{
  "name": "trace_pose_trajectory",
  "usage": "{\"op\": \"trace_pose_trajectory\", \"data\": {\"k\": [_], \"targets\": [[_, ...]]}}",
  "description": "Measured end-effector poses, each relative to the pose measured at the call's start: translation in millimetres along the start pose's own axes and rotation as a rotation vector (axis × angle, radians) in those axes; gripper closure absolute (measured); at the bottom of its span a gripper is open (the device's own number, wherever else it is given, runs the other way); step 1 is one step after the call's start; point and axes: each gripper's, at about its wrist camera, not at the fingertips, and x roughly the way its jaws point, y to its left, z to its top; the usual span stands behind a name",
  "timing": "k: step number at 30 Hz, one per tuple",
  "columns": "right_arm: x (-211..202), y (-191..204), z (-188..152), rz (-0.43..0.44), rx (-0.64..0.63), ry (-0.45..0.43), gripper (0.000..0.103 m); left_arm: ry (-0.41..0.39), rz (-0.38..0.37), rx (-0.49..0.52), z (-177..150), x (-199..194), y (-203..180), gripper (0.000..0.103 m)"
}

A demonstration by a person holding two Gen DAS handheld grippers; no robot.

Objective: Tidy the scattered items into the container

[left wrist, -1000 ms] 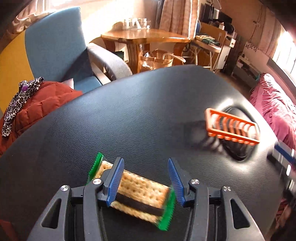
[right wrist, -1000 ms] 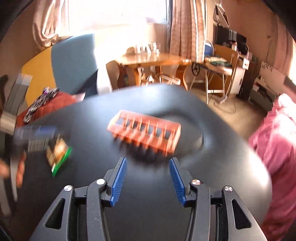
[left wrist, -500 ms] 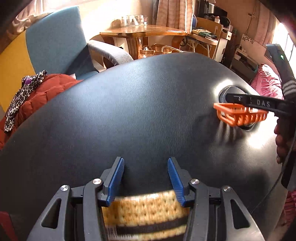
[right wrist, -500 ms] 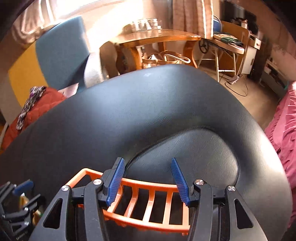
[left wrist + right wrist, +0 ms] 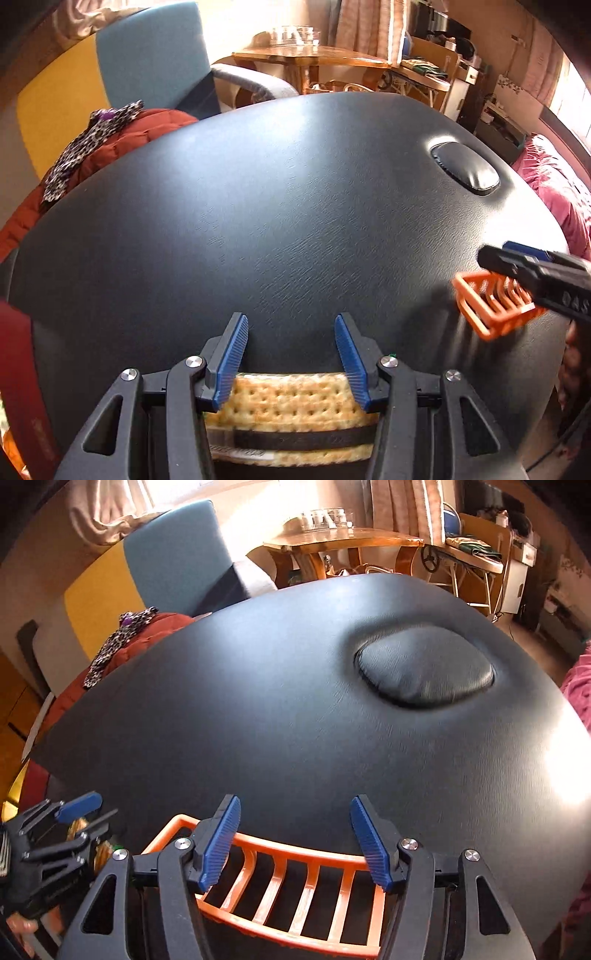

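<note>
A packet of crackers [image 5: 291,402] with a dark band sits deep between the blue pads of my left gripper [image 5: 290,321], which is shut on it above the black padded table [image 5: 295,203]. At the right, the orange slatted basket [image 5: 484,310] lies under my right gripper [image 5: 517,262]. In the right wrist view the basket [image 5: 306,893] lies between and below the fingers of that gripper [image 5: 295,805]. Its jaws are opening and the pads stand off the rails. My left gripper [image 5: 88,814] shows at the lower left, beside the basket.
An oval cushion [image 5: 424,672] is set into the tabletop beyond the basket. A red jacket with a leopard scarf [image 5: 140,136] and a blue armchair [image 5: 155,55] lie beyond the table's left edge. Pink bedding [image 5: 554,184] is on the right. A wooden table [image 5: 306,55] stands behind.
The right gripper came down over the basket and drew it back from the oval cushion, then its jaws widened. The left gripper carried the crackers right, toward the basket; the packet sits deeper now.
</note>
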Motion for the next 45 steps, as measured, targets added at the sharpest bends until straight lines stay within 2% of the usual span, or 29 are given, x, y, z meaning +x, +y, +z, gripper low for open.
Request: {"op": "trace_pose_trajectory", "data": {"k": [5, 7, 10, 13, 14, 18, 22, 26, 29, 30, 34, 39, 41, 44, 45], "targets": [[-47.5, 10.9, -22.9, -0.035, 0.022, -0.139, 0.040, -0.063, -0.061, -0.163, -22.4, -48.3, 37.5, 0.053], [-64.2, 23.8, -25.8, 0.008, -0.014, -0.175, 0.039, -0.081, -0.086, -0.207, -36.6, -67.1, 48.4, 0.053], [-77.5, 56.9, -27.9, 0.142, -0.112, -0.170, 0.040, -0.087, -0.108, -0.238, -66.4, -87.6, 54.4, 0.053], [-72.3, 90.7, -26.1, 0.296, -0.168, -0.115, 0.040, -0.073, -0.133, -0.254, -96.6, -100.6, 55.8, 0.053], [-65.8, 101.7, -25.3, 0.322, -0.180, -0.091, 0.040, -0.066, -0.134, -0.253, -104.1, -103.0, 56.3, 0.053], [-26.3, 137.2, -17.9, 0.335, -0.196, 0.020, 0.040, -0.052, -0.147, -0.235, -131.5, -113.9, 53.6, 0.053], [8.3, 153.8, -18.1, 0.315, -0.180, 0.124, 0.040, -0.051, -0.149, -0.240, -147.9, -119.0, 57.0, 0.053], [11.3, 152.8, -40.3, 0.428, -0.146, 0.230, 0.039, -0.051, -0.154, -0.267, -156.2, -120.0, 65.5, 0.053], [-8.9, 138.5, -63.8, 0.487, -0.102, 0.205, 0.039, -0.054, -0.151, -0.278, -156.3, -119.9, 67.8, 0.053], [-15.1, 130.7, -70.1, 0.477, -0.080, 0.186, 0.039, -0.056, -0.149, -0.276, -155.0, -119.6, 67.2, 0.053], [-49.6, 101.8, -94.2, 0.302, -0.081, 0.038, 0.039, -0.051, -0.147, -0.262, -148.2, -114.9, 60.9, 0.053], [-61.8, 94.0, -116.5, 0.054, -0.217, -0.038, 0.036, -0.037, -0.137, -0.216, -129.3, -103.5, 44.4, 0.052], [-57.2, 88.6, -124.9, -0.001, -0.214, -0.038, 0.034, -0.035, -0.131, -0.203, -118.8, -97.8, 37.9, 0.050], [-57.7, 80.6, -134.4, -0.031, -0.200, -0.090, 0.034, -0.030, -0.136, -0.217, -102.6, -89.1, 35.2, 0.046], [-57.4, 79.9, -137.0, -0.039, -0.205, -0.102, 0.030, -0.020, -0.141, -0.227, -100.3, -88.3, 36.0, 0.046]]}}
